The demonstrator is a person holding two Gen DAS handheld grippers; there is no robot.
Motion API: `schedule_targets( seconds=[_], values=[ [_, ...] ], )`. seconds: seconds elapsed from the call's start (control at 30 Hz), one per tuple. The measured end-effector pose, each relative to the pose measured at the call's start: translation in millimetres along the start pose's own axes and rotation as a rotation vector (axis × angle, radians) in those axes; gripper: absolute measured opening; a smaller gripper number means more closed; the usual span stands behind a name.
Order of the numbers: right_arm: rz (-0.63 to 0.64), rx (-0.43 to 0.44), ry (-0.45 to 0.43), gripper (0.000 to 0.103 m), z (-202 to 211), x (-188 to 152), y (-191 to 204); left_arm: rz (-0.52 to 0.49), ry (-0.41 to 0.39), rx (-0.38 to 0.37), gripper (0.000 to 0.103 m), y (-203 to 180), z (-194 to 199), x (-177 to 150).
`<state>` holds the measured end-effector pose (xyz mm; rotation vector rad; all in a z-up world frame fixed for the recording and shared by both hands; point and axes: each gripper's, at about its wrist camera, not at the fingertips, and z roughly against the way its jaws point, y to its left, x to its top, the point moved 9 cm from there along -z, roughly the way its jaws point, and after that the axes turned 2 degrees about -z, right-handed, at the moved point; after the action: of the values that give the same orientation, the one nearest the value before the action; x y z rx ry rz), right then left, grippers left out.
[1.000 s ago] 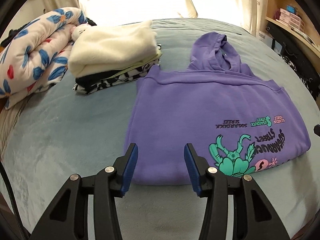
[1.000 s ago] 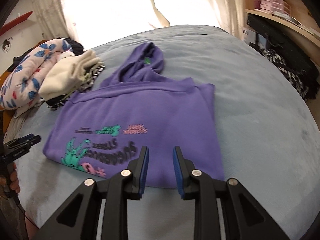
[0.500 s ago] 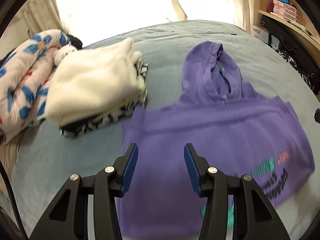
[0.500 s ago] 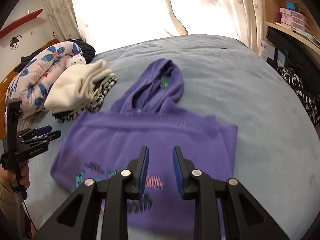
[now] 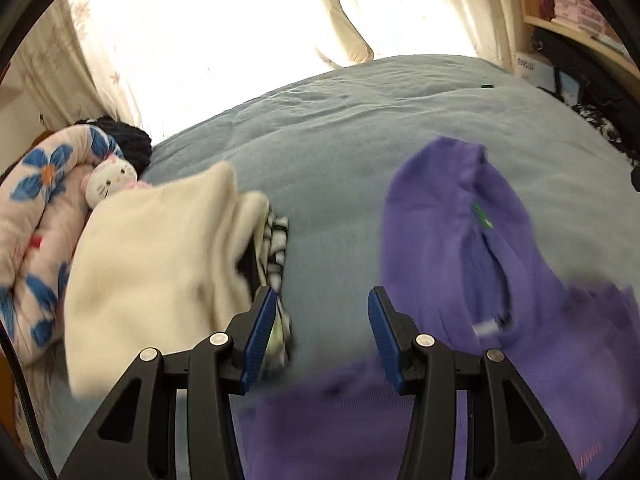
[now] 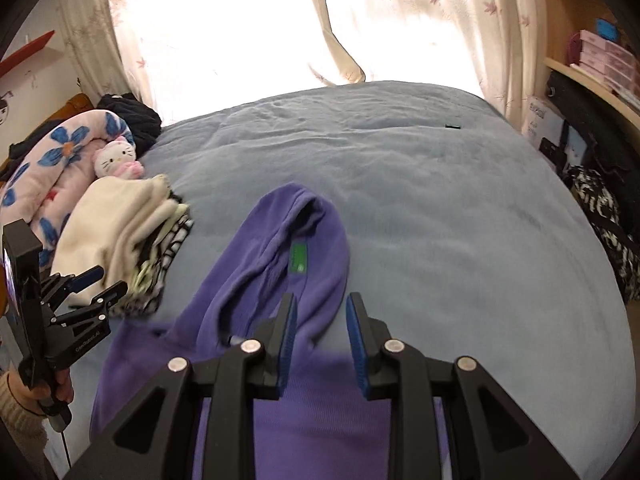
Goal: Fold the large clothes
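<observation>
My hoodie (image 6: pixel 280 360) lies flat on the bed (image 6: pixel 440 200), hood (image 6: pixel 304 240) pointing away from me. My right tool (image 6: pixel 320 340) hangs over the hood's base, its jaws just opening, nothing between them. My left tool (image 5: pixel 320 336) is open and empty above the hoodie's left shoulder, near the folded pile (image 5: pixel 160 272). I'd say the hood folds next: pinch both its edges evenly, lift low, lay it onto the body without dragging.
</observation>
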<state>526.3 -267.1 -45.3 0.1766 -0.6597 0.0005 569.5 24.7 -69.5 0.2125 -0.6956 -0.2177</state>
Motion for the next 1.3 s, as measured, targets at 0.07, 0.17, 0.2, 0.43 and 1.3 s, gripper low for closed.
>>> schedule_targets(
  seconds=[0.07, 0.17, 0.2, 0.43, 1.3],
  values=[
    [-0.014, -0.005, 0.018, 0.047, -24, 11, -4, 0.015, 0.021, 0.006, 0.047, -2, -22, 13],
    [-0.041, -0.02, 0.071, 0.049, -68, 15, -13, 0.053, 0.069, -0.018, 0.047, -9, -61, 28],
    [-0.057, -0.022, 0.084, 0.049, -80, 15, -16, 0.07, 0.082, -0.035, 0.047, -13, -74, 30],
    [-0.148, 0.003, 0.164, 0.049, -157, 7, -37, 0.072, 0.195, -0.13, 0.047, -56, -147, 26],
    [-0.055, 0.024, 0.196, 0.015, -215, -1, -11, 0.078, 0.233, -0.358, 0.017, -83, -190, 26]
  ],
)
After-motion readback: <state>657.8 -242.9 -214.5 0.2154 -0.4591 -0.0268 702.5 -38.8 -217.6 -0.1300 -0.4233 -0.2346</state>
